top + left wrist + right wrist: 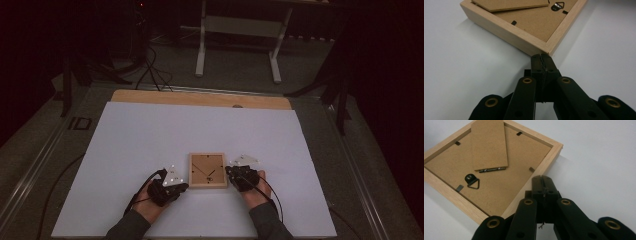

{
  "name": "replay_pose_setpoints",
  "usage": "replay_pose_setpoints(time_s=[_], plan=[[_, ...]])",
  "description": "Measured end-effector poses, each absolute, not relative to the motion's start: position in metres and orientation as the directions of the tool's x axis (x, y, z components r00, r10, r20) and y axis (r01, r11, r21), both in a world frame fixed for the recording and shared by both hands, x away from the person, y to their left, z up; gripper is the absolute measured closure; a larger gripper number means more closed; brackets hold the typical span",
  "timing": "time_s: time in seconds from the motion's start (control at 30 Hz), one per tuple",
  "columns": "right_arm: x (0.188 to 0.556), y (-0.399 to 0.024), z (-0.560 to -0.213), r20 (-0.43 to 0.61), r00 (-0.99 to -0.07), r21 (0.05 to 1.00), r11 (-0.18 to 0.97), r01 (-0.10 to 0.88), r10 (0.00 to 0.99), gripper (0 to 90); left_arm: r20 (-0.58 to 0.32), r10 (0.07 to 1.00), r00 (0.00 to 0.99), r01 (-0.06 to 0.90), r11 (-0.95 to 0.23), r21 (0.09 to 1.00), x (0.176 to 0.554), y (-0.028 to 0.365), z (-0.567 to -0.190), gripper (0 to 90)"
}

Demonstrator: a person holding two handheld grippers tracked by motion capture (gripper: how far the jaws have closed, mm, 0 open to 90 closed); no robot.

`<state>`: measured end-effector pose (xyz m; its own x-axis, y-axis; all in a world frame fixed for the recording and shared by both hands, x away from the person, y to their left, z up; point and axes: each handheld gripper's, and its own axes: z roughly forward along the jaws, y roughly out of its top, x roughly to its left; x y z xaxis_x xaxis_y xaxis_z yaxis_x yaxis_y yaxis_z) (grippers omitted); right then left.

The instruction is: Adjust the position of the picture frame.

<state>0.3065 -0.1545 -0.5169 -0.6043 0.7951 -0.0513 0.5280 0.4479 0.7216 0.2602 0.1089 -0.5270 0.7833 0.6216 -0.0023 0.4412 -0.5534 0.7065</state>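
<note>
White sheet (150, 150) covers the table, and near its front lies a wooden picture frame (207, 170), back side up. Left gripper (181, 187) and right gripper (228, 171), both closed and empty, touch its opposite sides.

A dim room is seen: a white table frame (239, 37) is set on grey floor (235, 70), cables (152, 70) are strewn nearby.
</note>
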Motion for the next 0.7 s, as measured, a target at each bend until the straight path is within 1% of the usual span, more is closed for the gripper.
replay_pose_setpoints(time_s=[0.7], plan=[[0.319,-0.149,-0.517,-0.044,-0.575,0.719,0.426,0.549,0.817,90.0,-0.013,0.594,0.804,0.424,-0.558,0.713,0.255,0.1,-0.528,89.5]])
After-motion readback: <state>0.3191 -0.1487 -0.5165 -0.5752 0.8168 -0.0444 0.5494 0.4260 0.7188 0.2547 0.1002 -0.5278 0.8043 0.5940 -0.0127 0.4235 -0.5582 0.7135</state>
